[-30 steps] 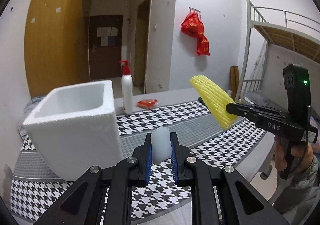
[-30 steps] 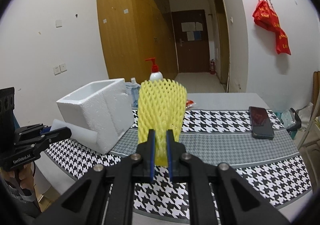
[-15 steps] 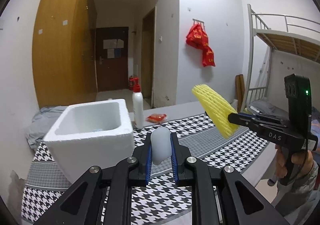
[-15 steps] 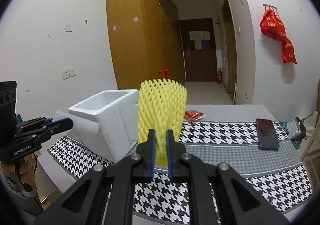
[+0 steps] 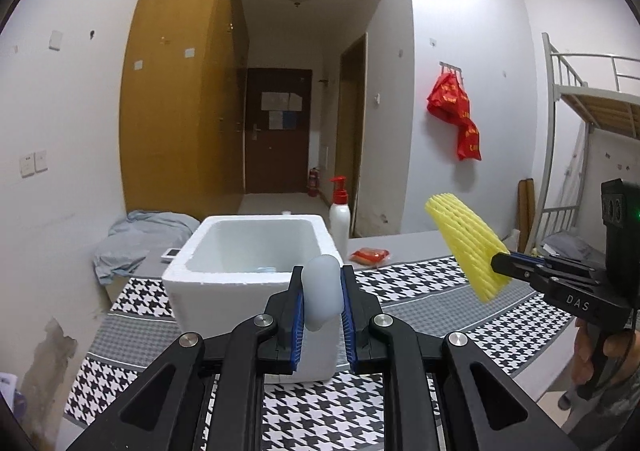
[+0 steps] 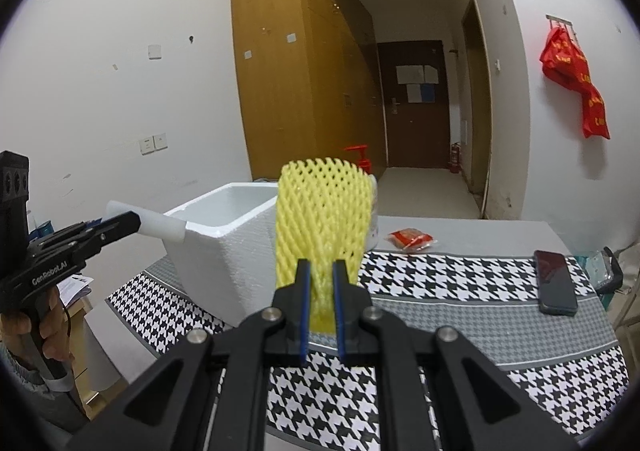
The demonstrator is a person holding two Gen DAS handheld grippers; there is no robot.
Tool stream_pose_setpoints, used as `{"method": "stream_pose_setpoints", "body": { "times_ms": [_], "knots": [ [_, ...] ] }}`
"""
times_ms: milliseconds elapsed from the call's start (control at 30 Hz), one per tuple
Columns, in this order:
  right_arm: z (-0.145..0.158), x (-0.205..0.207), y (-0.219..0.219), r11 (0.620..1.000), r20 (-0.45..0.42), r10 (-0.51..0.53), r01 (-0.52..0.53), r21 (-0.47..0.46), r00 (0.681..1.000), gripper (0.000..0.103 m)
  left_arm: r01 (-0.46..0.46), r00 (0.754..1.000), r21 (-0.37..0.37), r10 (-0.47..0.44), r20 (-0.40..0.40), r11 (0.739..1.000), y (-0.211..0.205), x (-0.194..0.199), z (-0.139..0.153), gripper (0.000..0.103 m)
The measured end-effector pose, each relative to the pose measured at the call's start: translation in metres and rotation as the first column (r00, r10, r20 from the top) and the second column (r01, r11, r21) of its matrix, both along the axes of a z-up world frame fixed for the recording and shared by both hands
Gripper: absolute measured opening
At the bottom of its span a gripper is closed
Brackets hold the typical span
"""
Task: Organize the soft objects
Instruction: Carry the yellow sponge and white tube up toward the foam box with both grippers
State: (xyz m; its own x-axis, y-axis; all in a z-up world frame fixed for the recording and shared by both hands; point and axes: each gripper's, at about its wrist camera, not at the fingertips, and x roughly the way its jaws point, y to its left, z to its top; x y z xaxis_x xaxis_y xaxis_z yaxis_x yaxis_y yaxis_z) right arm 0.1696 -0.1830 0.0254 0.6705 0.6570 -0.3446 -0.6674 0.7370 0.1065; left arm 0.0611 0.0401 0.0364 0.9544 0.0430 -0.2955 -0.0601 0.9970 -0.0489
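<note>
Left hand-held gripper (image 5: 322, 305) clamping white foam piece (image 5: 321, 291), right hand-held gripper (image 6: 320, 293) yellow net sleeve (image 6: 322, 219), seemingly short of foam box (image 5: 256, 247) rim.

Airborne yellow foam net (image 6: 322, 219), white foam roll (image 5: 321, 291)

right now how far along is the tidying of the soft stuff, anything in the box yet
Done: both pieces are picked up and off the table. In hand: the left tool is shut on a white foam piece, and the right tool is shut on a yellow foam net. Left: neither is in the white foam box yet; what shows of its inside looks nearly bare, so both still need dropping in.
</note>
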Motion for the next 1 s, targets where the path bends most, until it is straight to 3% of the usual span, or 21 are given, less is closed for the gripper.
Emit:
{"method": "stream_pose_setpoints", "body": {
  "times_ms": [1000],
  "knots": [
    [0.015,0.014,0.074,0.993,-0.007,0.108,-0.108,-0.046,0.994,0.013,-0.104,0.994,0.002,0.104,-0.01,0.995,0.051,-0.006,0.003,0.018]
  ]
}}
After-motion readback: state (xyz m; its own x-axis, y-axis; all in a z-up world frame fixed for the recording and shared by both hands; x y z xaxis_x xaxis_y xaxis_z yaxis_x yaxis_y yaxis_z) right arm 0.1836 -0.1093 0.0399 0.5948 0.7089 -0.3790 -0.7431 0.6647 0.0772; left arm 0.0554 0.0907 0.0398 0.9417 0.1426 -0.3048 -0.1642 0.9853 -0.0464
